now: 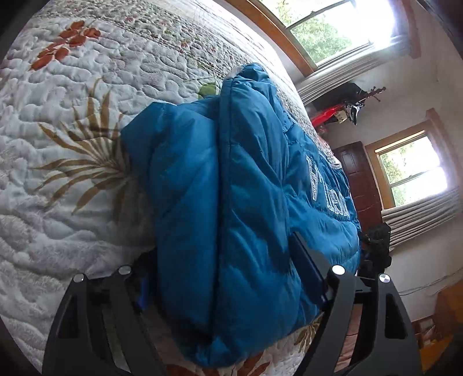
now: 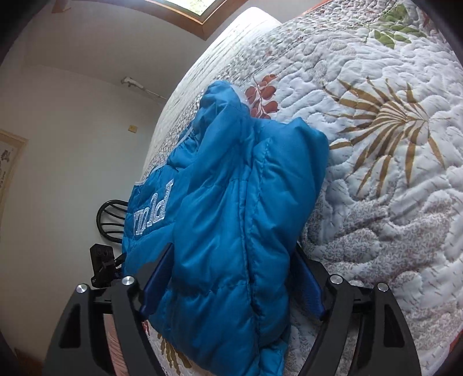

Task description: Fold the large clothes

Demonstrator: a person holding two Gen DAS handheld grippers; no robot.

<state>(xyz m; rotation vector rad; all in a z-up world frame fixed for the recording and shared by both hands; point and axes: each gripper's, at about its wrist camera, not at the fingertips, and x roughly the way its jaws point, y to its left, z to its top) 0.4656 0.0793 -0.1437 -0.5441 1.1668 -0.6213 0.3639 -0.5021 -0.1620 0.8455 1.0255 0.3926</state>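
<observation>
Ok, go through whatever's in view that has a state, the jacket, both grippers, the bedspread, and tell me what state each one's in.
Blue puffer jacket: folded into a bundle, sleeves folded in, lying on the bed.
Left gripper: jaws apart around the jacket's near edge, fingers against the padding.
Right gripper: jaws apart around the jacket's near edge, same way.
Quilted bedspread: spread flat under the jacket.
Windows: curtains pulled aside, daylight in.
</observation>
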